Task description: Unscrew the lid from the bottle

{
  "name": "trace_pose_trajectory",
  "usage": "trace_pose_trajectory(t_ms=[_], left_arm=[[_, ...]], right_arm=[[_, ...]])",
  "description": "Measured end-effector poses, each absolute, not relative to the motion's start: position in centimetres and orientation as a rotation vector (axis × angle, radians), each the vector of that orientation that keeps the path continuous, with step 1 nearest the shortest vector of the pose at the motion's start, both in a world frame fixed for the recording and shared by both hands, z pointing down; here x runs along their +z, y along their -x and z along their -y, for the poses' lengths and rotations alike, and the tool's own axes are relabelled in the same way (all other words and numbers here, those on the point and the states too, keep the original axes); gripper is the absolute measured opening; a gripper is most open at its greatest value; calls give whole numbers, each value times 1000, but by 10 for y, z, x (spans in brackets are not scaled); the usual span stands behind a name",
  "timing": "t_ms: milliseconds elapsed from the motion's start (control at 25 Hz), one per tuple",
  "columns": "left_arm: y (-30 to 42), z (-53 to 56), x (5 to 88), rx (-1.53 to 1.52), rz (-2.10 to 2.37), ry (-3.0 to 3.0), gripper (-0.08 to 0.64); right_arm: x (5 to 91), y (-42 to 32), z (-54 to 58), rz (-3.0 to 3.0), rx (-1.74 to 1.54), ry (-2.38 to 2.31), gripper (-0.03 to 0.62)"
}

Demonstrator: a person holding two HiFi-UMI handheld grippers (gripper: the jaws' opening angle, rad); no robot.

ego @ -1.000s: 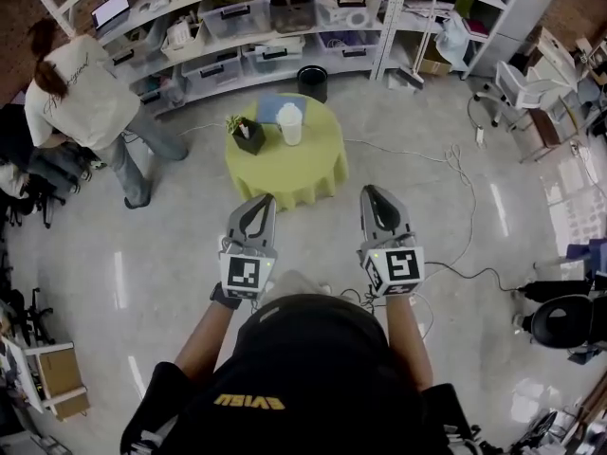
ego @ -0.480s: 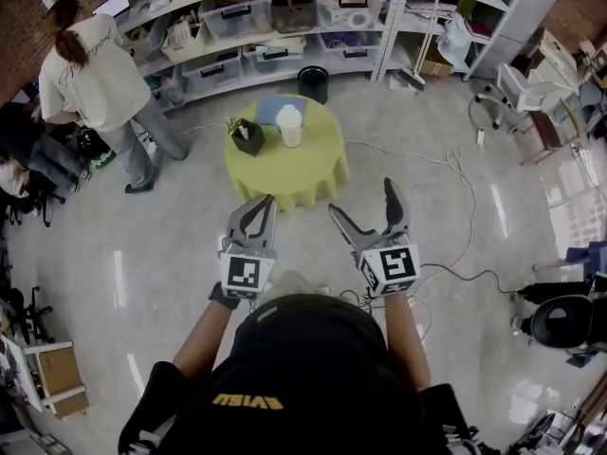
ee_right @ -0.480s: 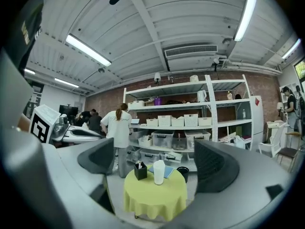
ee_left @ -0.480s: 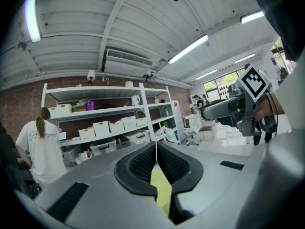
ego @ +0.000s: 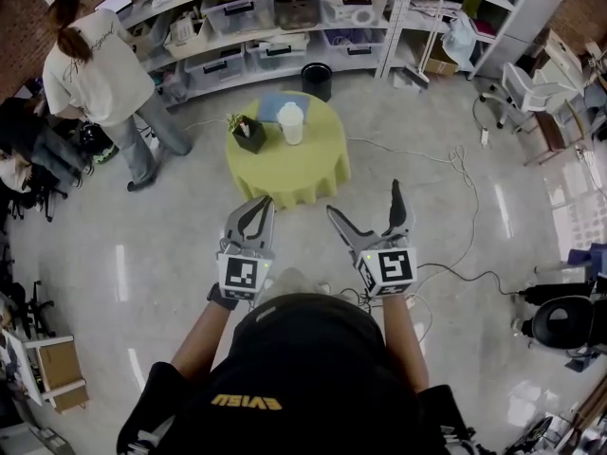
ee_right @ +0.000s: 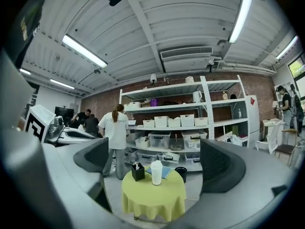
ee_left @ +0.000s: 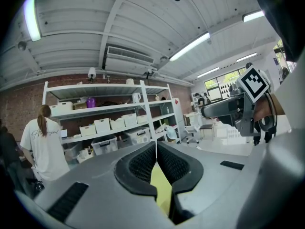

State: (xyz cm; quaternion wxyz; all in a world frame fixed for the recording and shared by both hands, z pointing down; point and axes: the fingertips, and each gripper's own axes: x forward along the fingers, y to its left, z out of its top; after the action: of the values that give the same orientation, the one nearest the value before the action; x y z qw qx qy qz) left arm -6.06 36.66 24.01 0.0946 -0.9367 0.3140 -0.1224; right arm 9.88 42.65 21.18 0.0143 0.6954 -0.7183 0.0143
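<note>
A white bottle [ego: 291, 124] with its lid on stands upright on a small round table [ego: 285, 169] under a yellow cloth, well ahead of both grippers. My left gripper [ego: 258, 204] is shut and empty, its pads meeting in the left gripper view [ee_left: 156, 144]. My right gripper [ego: 364, 200] is held beside it at the same height, its jaws opening wide with nothing between them. The right gripper view frames the distant bottle [ee_right: 156, 172] and table [ee_right: 152, 202] between the spread fingers [ee_right: 221, 165].
On the table are a black box [ego: 248, 135] with a plant and a blue pad [ego: 270, 108]. A black bin [ego: 315, 80] and shelves of storage boxes [ego: 285, 27] stand behind. A person in a white shirt [ego: 95, 69] is at the left. Cables [ego: 460, 173] trail across the floor.
My right gripper's jaws have gone from shut to wide apart. The person at the left has straightened up and stepped toward the shelves. The left gripper has stayed put.
</note>
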Motion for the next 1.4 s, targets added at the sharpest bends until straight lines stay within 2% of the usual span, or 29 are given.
trace_pose_trajectory(t_ms=[560,920,1400], left_arm=[[82,-355,267,-496,-1054,2794,20],[66,-270,293,-492,-1100,2864,21],[55,-105,313,-517,-1083,2916,23]], right_arm=[[256,-85,-395,2306,222,-1998,569],[284,-96,-319,2248,277,-1907,569],[322,-98,-160,2171,360,-1782,569]])
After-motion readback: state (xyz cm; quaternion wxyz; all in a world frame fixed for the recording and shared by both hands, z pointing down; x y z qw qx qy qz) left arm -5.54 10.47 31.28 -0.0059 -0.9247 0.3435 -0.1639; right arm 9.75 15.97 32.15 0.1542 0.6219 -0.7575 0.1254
